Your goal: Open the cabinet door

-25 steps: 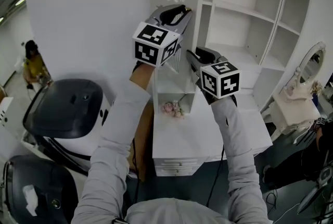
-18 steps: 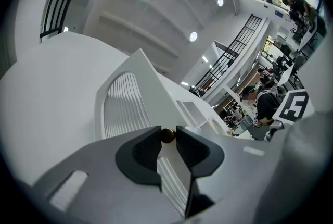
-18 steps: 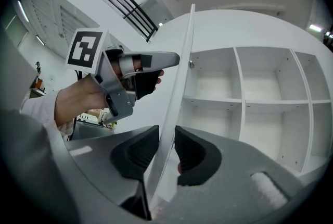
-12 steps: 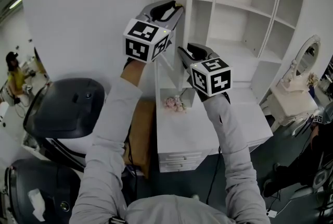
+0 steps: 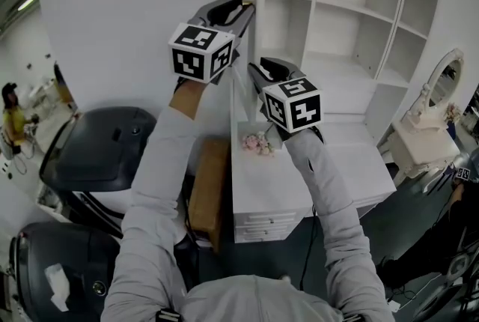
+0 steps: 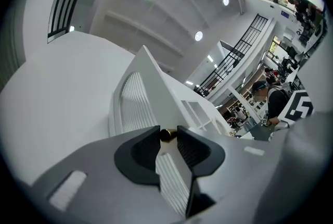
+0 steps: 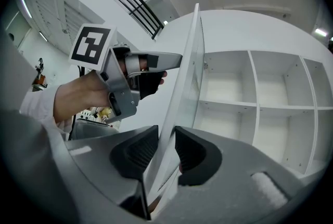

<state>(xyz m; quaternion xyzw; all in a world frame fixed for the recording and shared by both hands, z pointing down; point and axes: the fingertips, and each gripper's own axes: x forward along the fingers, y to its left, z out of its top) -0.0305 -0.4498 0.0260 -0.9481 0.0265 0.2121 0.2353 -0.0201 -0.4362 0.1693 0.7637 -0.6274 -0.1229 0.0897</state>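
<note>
The white louvred cabinet door (image 6: 136, 108) stands swung out from the open shelf unit (image 5: 337, 36) and shows almost edge-on in the head view. My left gripper (image 5: 243, 10) is high on the door. Its jaws are opening, with the small brass knob (image 6: 166, 135) between the pads (image 6: 143, 151) and no firm press visible. My right gripper (image 5: 254, 70) is lower, shut on the door's free edge (image 7: 190, 61), which runs between its pads (image 7: 191, 152). The right gripper view also shows the left gripper (image 7: 177, 60) beyond the door.
Below the shelves are a white desk top (image 5: 329, 178) with pink flowers (image 5: 258, 142) and drawers (image 5: 266, 223). Black rounded machines (image 5: 97, 152) and a brown box (image 5: 208, 189) stand at the left. A white dressing table with a mirror (image 5: 430, 133) is at the right, and a person (image 5: 13, 111) far left.
The door has swung further out from the shelves, from angled to nearly edge-on. Both grippers have travelled left with it, keeping their places on the door.
</note>
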